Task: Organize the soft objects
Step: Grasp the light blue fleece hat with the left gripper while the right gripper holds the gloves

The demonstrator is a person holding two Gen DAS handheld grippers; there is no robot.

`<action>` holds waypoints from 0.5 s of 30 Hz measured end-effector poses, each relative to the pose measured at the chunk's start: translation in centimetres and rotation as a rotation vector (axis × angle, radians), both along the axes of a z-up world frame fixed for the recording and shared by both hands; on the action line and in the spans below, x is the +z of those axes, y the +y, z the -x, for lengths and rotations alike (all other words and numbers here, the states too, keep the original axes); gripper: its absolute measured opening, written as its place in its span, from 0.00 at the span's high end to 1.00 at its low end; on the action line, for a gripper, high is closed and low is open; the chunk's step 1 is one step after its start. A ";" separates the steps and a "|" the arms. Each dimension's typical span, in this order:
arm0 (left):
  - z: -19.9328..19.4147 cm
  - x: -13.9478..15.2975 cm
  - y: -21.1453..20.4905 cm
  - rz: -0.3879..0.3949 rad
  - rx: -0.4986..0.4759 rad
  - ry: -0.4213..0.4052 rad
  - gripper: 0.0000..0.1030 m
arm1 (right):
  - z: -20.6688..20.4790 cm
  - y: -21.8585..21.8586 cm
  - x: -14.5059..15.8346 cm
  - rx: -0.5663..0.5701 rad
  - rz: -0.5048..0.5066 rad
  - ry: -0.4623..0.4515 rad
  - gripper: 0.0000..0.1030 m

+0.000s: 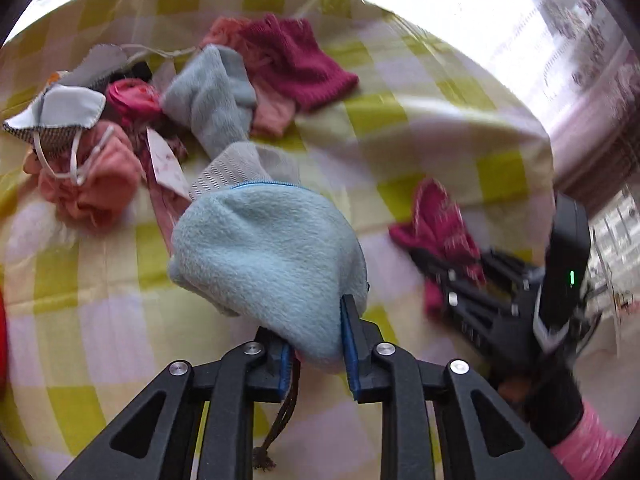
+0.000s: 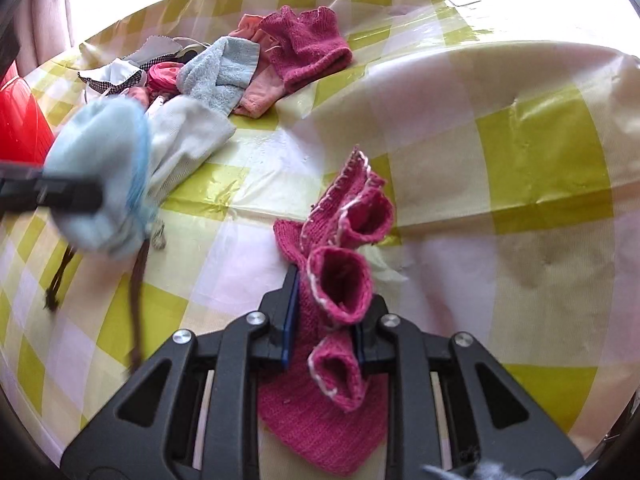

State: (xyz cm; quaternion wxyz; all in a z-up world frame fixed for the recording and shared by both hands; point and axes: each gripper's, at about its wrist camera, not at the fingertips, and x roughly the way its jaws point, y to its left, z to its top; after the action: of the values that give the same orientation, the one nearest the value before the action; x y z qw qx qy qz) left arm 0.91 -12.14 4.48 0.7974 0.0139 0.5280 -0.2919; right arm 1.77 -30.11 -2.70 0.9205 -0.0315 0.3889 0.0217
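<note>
At the far left edge of my right camera's view sits something red on the worktop, which wears a yellow-checked cloth. My left tool is clamped on a pale blue fleece pouch, held clear above the cloth with its brown cord hanging down. Behind it lies the heap: a face mask, peach cloth, a blue towel, a white sock and a dark pink knitted hat. Further right, my right tool grips a pink knitted glove, its fingers pointing away from me, well apart from the heap.
</note>
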 end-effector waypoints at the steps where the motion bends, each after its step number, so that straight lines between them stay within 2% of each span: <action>1: 1.0 -0.3 0.2 -0.057 -0.023 -0.022 0.69 | 0.0 0.1 0.0 -0.001 0.000 0.000 0.75; 2: 2.1 -0.5 0.4 -0.120 -0.027 -0.066 0.56 | 0.1 0.1 0.0 -0.001 0.000 0.000 0.75; 3: 2.5 -0.8 0.5 -0.173 -0.017 -0.107 0.48 | 0.0 0.1 0.0 0.000 0.001 0.000 0.75; 4: 2.8 -0.9 0.6 -0.202 0.001 -0.135 0.34 | 0.0 0.1 -0.1 0.000 0.002 0.000 0.75; 6: 3.0 -0.8 1.5 -0.190 0.036 -0.150 0.32 | 0.1 0.3 0.0 -0.001 0.007 -0.001 0.74; 8: 3.3 -0.3 1.7 -0.139 0.072 -0.156 0.30 | 0.1 0.4 0.0 -0.002 0.012 -0.001 0.74; 11: 2.9 -0.4 1.0 -0.093 0.119 -0.166 0.21 | -0.1 0.4 -0.2 -0.003 0.015 -0.001 0.74; 12: 2.3 -0.7 0.7 -0.104 0.134 -0.182 0.21 | -0.1 0.4 -0.2 -0.003 0.014 -0.001 0.74; 13: 2.2 -0.7 0.5 -0.112 0.156 -0.212 0.29 | -0.1 0.4 -0.2 -0.004 0.010 -0.001 0.74; 14: 2.1 -0.4 0.6 -0.090 0.179 -0.244 0.58 | -0.1 0.3 -0.2 -0.004 0.004 0.000 0.74; 15: 2.3 0.3 1.1 -0.049 0.201 -0.266 0.65 | -0.1 0.2 -0.2 -0.005 -0.001 0.001 0.74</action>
State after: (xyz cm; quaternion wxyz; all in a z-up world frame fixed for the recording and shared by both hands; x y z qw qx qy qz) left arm -1.41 -11.03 4.82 0.8849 0.0192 0.4234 -0.1933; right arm 1.88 -29.91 -2.92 0.9204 -0.0298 0.3892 0.0196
